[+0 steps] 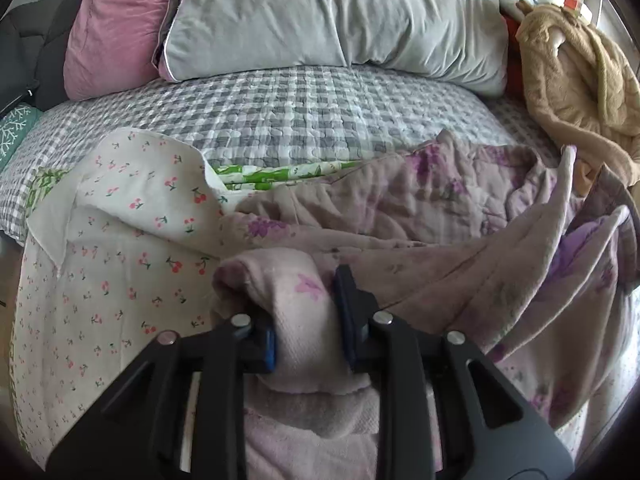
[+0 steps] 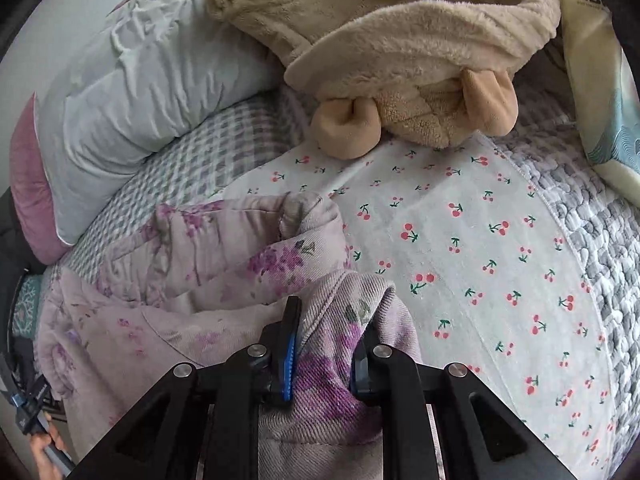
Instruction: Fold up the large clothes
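Dark cushion: far L of L-wrist view, at the bed head, partly behind the pink one.
Pink pillow: leans just R of it, touching the grey pillow.
Grey pillow: big, crumpled, along the back of the bed; seen in R-wrist view too.
Checked quilt: grey/white, covers the mattress under everything.
Cherry sheet: white w/ small red cherries, spread on the quilt, one corner flipped over; green-print fabric peeks out from under its far edge.
My L gripper: clamped on a bunched pink fold of the garment, cloth bulging up between the pads.
Lilac floral garment: the big piece to fold, padded, purple flowers; lies rumpled on the cherry sheet, stretching R from my L grip.
My R gripper: clenched on a thick twill-textured edge of the same garment, cloth filling the gap.
Garment in R view: heaped L of centre, cherry sheet bare to its R.
Tan fleece robe: piled at the far R end of the bed, cuffs resting on the sheet's far edge; apart from the garment.
Printed bag: far R edge, leaning by the robe.
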